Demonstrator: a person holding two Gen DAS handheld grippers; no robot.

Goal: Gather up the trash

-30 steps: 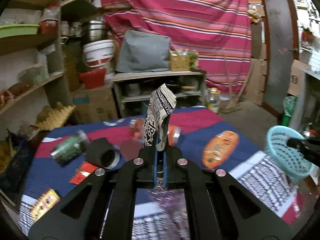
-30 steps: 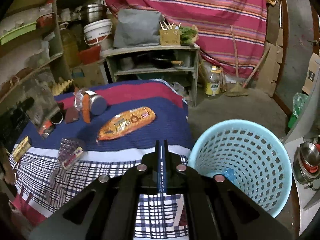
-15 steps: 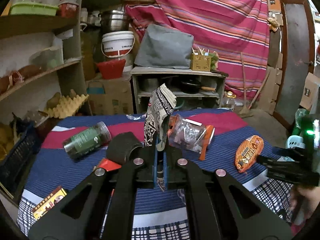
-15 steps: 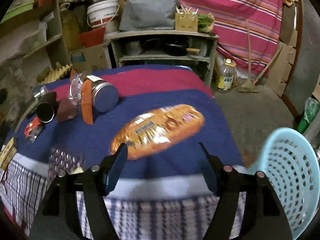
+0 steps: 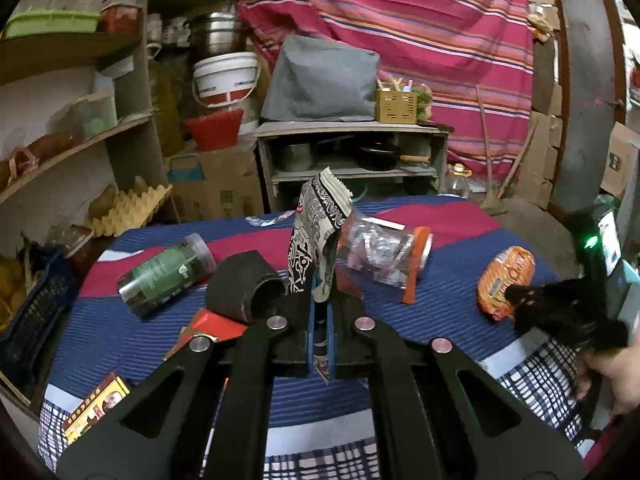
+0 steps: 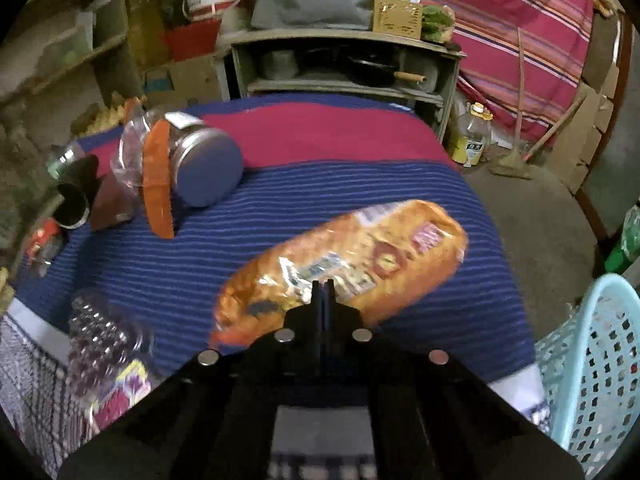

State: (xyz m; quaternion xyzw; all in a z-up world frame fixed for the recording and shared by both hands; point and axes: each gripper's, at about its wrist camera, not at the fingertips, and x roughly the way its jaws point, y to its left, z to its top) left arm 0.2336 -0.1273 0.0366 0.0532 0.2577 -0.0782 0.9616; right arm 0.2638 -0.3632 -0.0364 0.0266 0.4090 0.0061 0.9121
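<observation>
On striped cloth: 1 orange snack packet (image 6: 340, 268), 1 black-and-white wrapper (image 5: 316, 232), 1 green-labelled jar (image 5: 166, 274), 1 clear jar with orange band (image 5: 384, 256), 1 black roll (image 5: 244, 286), 1 small yellow box (image 5: 96, 408). Beside table: 1 blue basket (image 6: 596, 364).

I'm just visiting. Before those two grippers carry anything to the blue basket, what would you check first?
1. Left gripper shut on the patterned wrapper: ok.
2. Right gripper at the orange packet, its jaws have just closed; packet actually pinched: cannot tell.
3. Nothing lying on the orange packet: ok.
4. Blue basket upright beside the table: ok.
5. Room left inside the basket: cannot tell.
</observation>
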